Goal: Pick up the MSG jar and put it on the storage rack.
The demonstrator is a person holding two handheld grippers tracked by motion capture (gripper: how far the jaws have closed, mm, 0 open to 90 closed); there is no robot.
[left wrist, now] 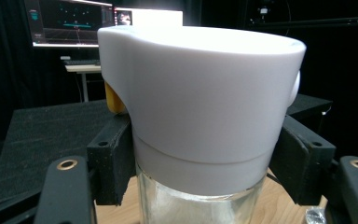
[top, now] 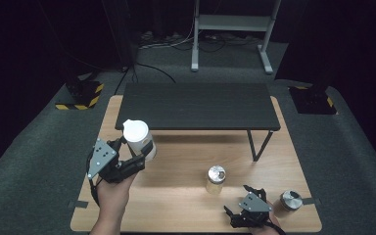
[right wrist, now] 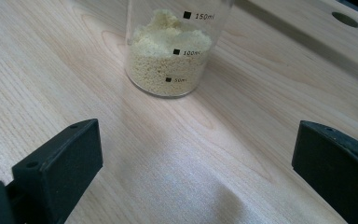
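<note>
My left gripper is shut on a glass jar with a tall white cap, held upright above the left side of the wooden table. In the left gripper view the black pads press on the jar just where the cap meets the glass. My right gripper stands open low over the table's near right part. Ahead of its jaws stands a glass beaker partly filled with pale yellow powder, apart from both pads. The same beaker shows mid-table in the high view.
A low black shelf on legs spans the far half of the table. A small round metal-topped container sits at the near right edge, right of my right gripper. Bare wood lies between the two grippers.
</note>
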